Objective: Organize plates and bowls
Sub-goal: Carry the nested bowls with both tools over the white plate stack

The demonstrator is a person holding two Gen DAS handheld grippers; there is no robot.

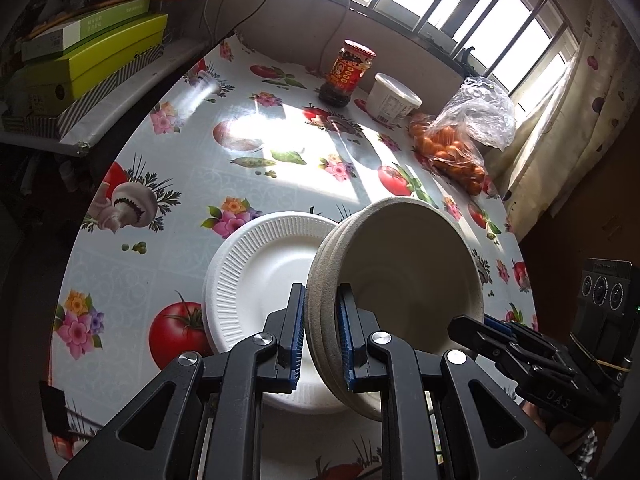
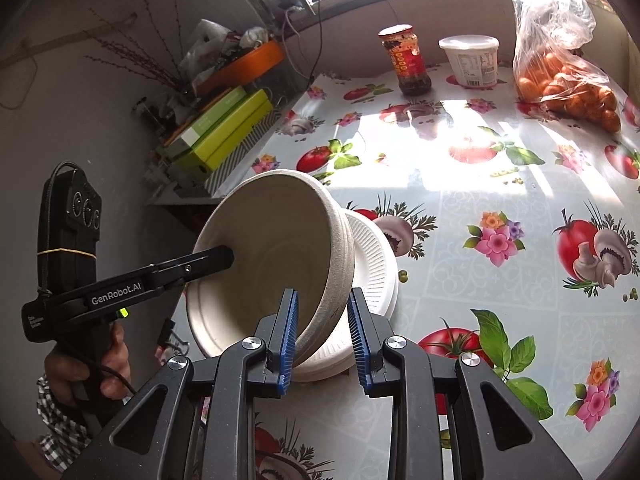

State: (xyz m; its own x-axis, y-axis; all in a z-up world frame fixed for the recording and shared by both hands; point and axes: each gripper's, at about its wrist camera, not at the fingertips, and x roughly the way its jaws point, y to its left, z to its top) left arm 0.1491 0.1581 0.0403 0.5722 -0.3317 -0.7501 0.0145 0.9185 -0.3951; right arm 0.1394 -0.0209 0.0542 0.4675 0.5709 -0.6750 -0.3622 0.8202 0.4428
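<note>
- Both grippers are pinching the bowls (image 1: 396, 280) by opposite rims: left gripper (image 1: 322, 336) on the left wall, right gripper (image 2: 322, 340) on the right.
- Advice: keep both pinches level while lowering the bowls onto the plates (image 1: 256, 280).
- Bowls are beige, nested, tilting above white ribbed plates on the tabletop (image 1: 192, 184).
</note>
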